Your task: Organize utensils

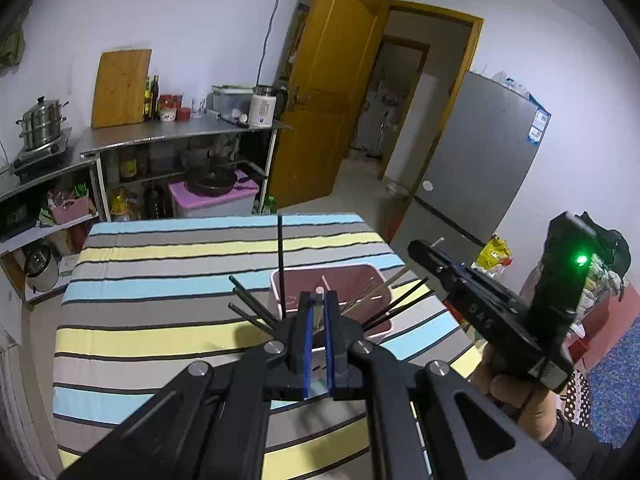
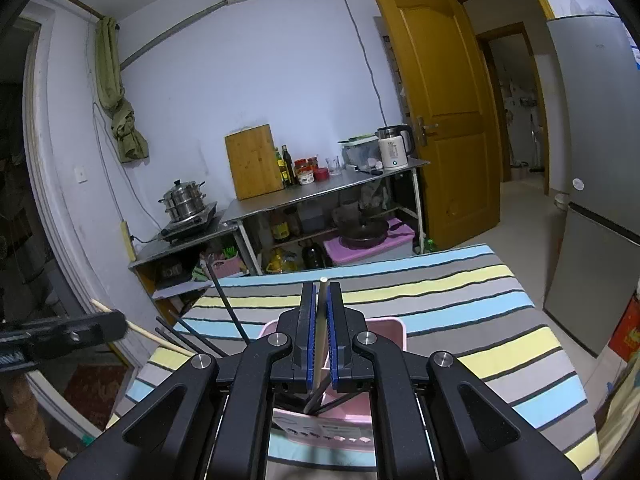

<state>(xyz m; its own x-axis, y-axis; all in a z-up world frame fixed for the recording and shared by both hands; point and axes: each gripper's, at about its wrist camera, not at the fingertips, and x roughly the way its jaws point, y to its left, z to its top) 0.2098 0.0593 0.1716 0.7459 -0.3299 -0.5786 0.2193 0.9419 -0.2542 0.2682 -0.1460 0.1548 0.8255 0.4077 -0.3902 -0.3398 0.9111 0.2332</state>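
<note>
Above the pink basket, each hand-held gripper clamps a pale chopstick; one reads "DAS"

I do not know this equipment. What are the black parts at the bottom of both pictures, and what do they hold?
They are two hand-held grippers, not a robot; a person carries one in each hand. Each picture comes from a camera mounted on one gripper, looking along its fingers. The left gripper is shut on a pale stick, and the right gripper is shut on a similar pale rod. Below them stands a pink bin of black and wooden chopsticks on a striped tablecloth.
</note>
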